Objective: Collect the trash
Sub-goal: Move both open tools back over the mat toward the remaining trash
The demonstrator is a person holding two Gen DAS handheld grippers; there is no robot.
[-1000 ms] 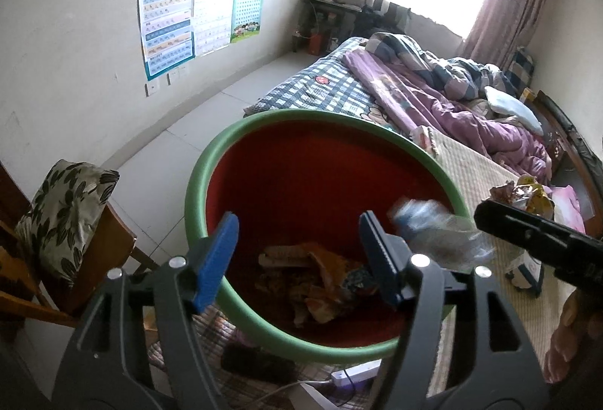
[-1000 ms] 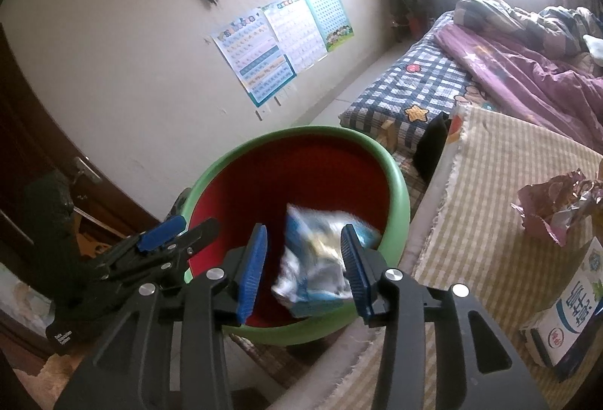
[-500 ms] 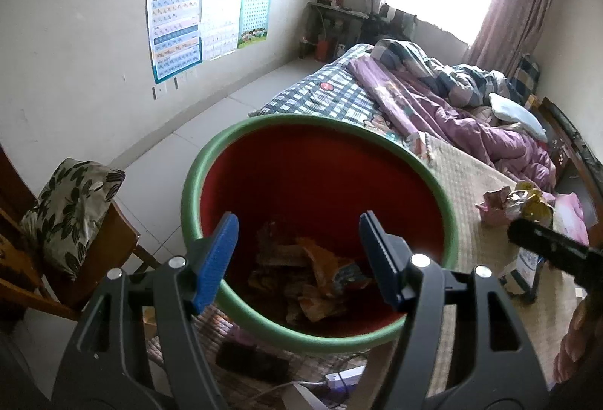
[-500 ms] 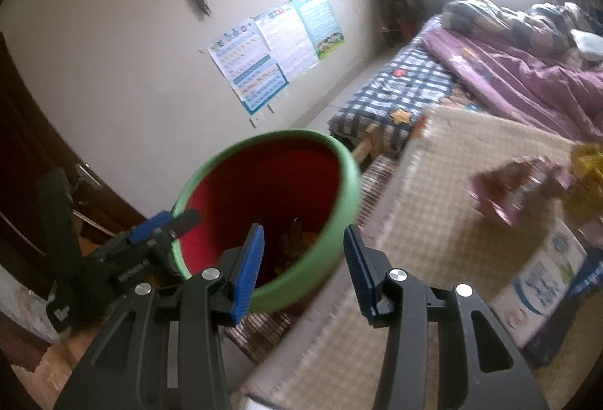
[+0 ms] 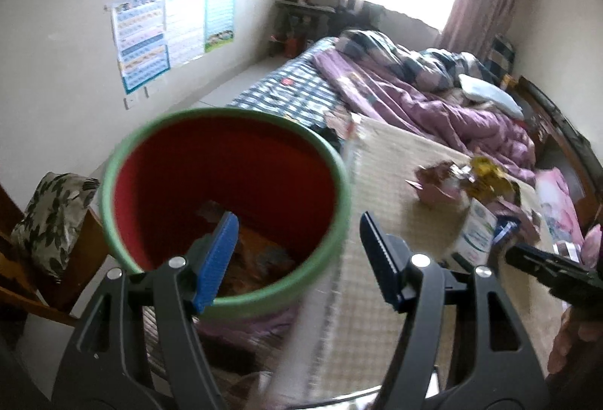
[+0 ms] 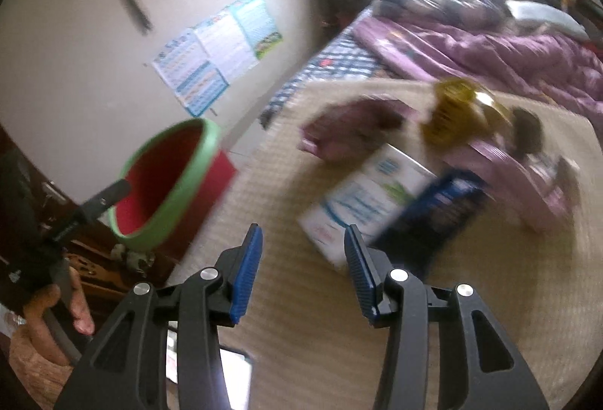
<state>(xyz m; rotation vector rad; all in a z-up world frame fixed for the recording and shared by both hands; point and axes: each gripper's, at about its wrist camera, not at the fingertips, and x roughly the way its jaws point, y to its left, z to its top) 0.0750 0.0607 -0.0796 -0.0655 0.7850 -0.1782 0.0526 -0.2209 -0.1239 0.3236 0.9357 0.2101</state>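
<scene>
1. Bin [image 5: 226, 206] with red inside and green rim fills the left wrist view from 9 o'clock to the centre. Crumpled wrappers [image 5: 260, 255] lie at its bottom. The left gripper [image 5: 297, 259] hangs over the near rim at 6 o'clock; its blue fingers [image 5: 218, 259] stand wide apart and hold nothing. The woven mat [image 5: 399, 221] spreads toward 3 o'clock, and on it lie a purple wrapper [image 5: 433, 184], a yellow wrapper [image 5: 486, 176] and a white carton [image 5: 478, 229], all close together. The right gripper [image 5: 550, 270] enters at 4 o'clock; from here I cannot tell how its tongs stand. A purple blanket [image 5: 433, 101] covers the bed at 1 o'clock.

2. In the right wrist view, blurred, the right gripper [image 6: 301, 266] is at 6 o'clock over the mat [image 6: 301, 353], its blue fingers [image 6: 247, 274] apart and empty. The white carton [image 6: 361, 195] lies just beyond the tips, touching a dark blue box [image 6: 444, 210]. The purple wrapper [image 6: 350, 131] and yellow wrapper [image 6: 456, 112] lie at 12 to 1 o'clock. The bin [image 6: 169, 184] stands at 9 o'clock, beside the mat, with the left gripper [image 6: 105, 199] at its rim.
</scene>
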